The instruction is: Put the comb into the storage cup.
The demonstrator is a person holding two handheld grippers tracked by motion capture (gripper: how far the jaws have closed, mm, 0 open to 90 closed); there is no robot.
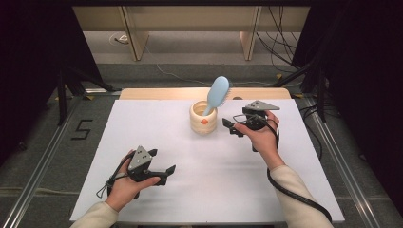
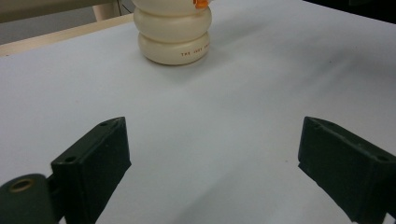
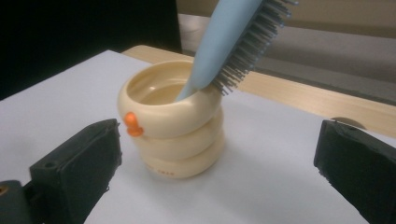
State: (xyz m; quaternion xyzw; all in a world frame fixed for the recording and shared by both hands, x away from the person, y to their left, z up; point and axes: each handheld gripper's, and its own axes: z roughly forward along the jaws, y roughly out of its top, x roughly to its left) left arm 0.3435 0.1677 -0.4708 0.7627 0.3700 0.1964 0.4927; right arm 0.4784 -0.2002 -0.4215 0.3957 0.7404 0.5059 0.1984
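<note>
One cream cup [image 1: 203, 118], built of three stacked rounded rings with a small orange knob on its side, stands toward the far middle of the white worktop [image 1: 142, 123]. A pale blue hairbrush [image 1: 216, 94] stands handle-down inside the cup and leans on its rim, grey bristles facing away from the cup. The right tool [image 1: 230, 127] sits just beside the cup, jaws spread wide and holding nothing. The left tool [image 1: 161, 167] rests well apart from the cup on the near side, jaws likewise wide apart and empty, with bare worktop between them.
</note>
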